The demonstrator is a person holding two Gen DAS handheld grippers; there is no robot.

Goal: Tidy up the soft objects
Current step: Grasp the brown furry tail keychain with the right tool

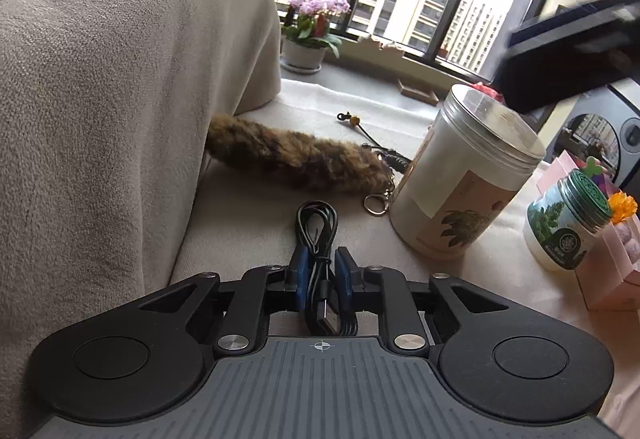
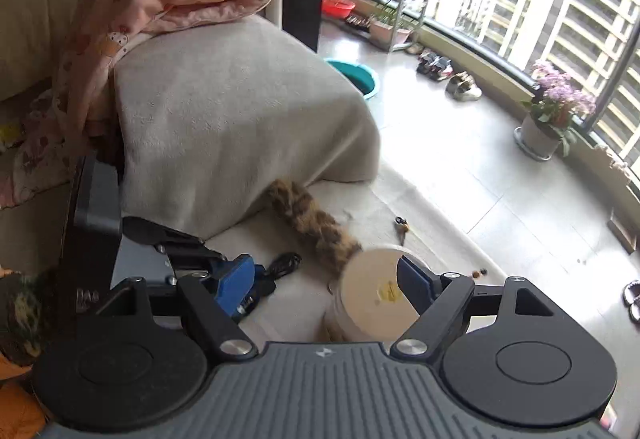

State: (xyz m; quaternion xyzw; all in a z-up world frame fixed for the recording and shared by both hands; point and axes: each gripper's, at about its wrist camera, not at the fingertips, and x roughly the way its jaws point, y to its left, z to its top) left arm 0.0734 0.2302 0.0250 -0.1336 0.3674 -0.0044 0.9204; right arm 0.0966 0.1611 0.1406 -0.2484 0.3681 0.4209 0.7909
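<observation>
2 jars (image 1: 460,175), 1 fur tail (image 1: 296,159)

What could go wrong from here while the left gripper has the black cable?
The left gripper pinches only part of the coiled black cable, so loops could slip loose or drag on lifting. The tall jar stands close beside it and under the open right gripper, so a sideways swing might knock it onto the furry tail.

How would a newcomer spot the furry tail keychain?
Start at the beige blanket draped at left. The furry tail pokes out from under its edge and stretches toward the tall white can. It is the only shaggy brown thing there, with a metal ring at its end.
</observation>
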